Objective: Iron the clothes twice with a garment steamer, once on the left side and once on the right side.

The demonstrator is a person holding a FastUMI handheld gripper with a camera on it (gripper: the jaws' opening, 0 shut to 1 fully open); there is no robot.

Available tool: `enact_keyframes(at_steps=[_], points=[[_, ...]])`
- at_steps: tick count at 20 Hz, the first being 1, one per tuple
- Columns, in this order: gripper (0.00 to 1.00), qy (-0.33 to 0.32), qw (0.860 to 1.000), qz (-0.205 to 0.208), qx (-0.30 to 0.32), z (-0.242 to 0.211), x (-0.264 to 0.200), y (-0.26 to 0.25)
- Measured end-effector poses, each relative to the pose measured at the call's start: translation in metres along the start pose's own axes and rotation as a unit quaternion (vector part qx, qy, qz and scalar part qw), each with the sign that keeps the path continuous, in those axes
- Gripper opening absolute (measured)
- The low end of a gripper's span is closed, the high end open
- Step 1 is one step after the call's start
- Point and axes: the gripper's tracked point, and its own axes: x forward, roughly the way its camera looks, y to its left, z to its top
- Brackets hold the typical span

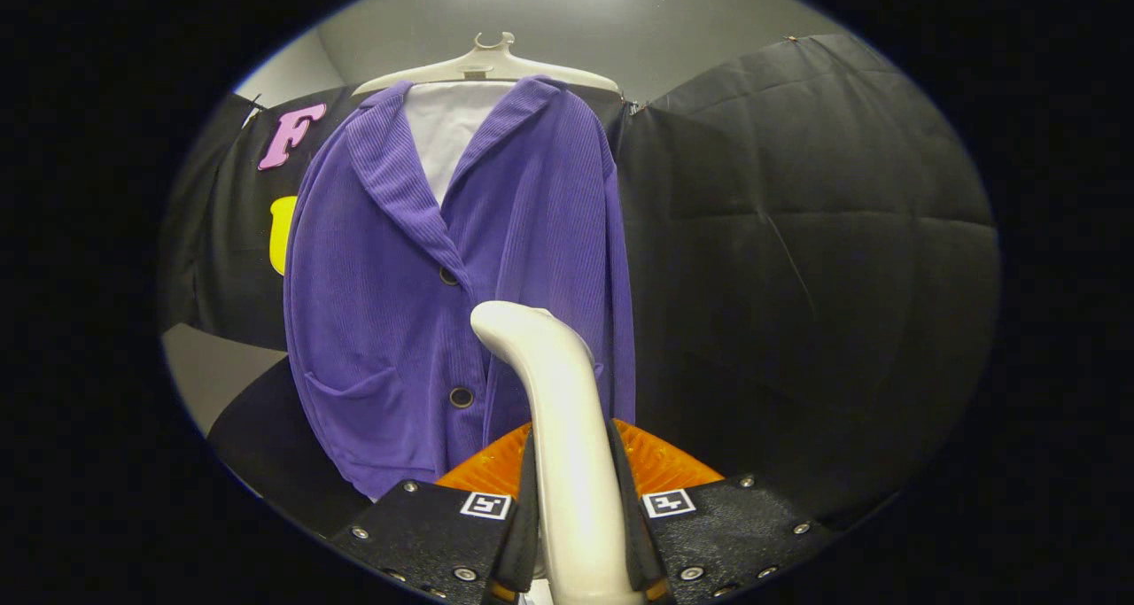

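The gripper (574,534) is closed on the white handle of the steamer (554,392), with both fingers pressing its sides. The steamer's curved head rises just ahead of the fingers, in front of the lower right half of the purple jacket (461,286). The jacket hangs on a white hanger (485,65) against the booth wall, over a white shirt (447,127).

A pale plastic coat hanger (485,66) at twelve o'clock carries a purple ribbed button-front jacket (390,321), hanging open-collared over a white inner garment (447,135). At six o'clock the gripper (576,534) carries the white curved-neck garment steamer (549,366), both fingers pressed against its handle, the neck overlapping the jacket's lower front.
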Motion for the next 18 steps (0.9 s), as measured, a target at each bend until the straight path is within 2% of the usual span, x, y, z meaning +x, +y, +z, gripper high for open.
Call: enact_keyframes(at_steps=[14,18], points=[[0.40,0.060,0.997,-0.010,0.051,-0.066,0.005,-0.010],[0.40,0.089,0.995,-0.002,0.042,-0.088,-0.003,-0.003]])
